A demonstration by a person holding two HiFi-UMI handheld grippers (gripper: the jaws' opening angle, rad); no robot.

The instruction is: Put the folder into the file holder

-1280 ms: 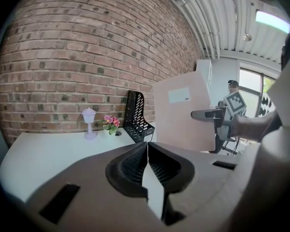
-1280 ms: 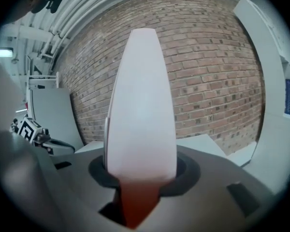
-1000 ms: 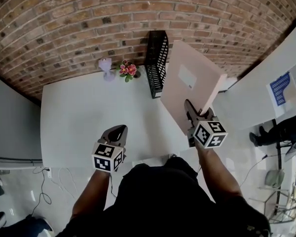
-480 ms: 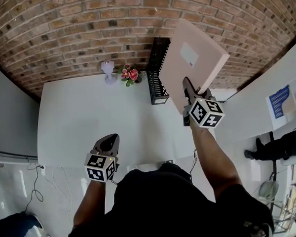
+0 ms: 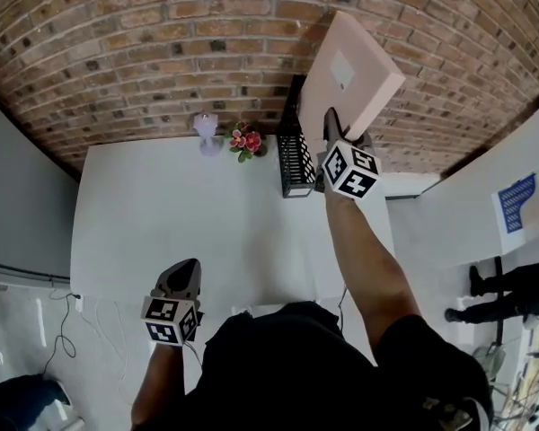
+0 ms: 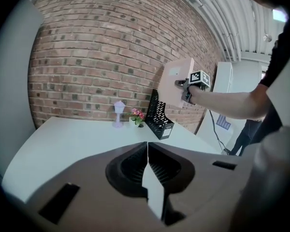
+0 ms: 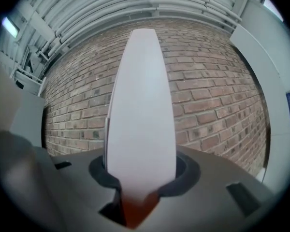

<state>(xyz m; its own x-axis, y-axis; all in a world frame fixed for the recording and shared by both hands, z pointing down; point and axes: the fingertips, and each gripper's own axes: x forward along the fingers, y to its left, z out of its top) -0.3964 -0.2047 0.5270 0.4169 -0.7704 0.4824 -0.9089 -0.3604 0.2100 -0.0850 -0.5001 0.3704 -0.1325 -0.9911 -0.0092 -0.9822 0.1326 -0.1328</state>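
Folder (image 5: 352, 68): upright in the air, above the holder (image 5: 294, 151) and clear of it.
Right gripper (image 5: 335, 122): jaws partly apart, clamped on the folder's lower edge.
Left gripper (image 5: 182, 273): jaws together, empty, at the table's (image 5: 162, 200) near edge.
Risk: held by one edge, the folder may swing or slip, and a corner could catch the holder's rim and tip it.
Views: the right gripper view shows only the folder and wall. The left gripper view shows the folder over the holder from the side.
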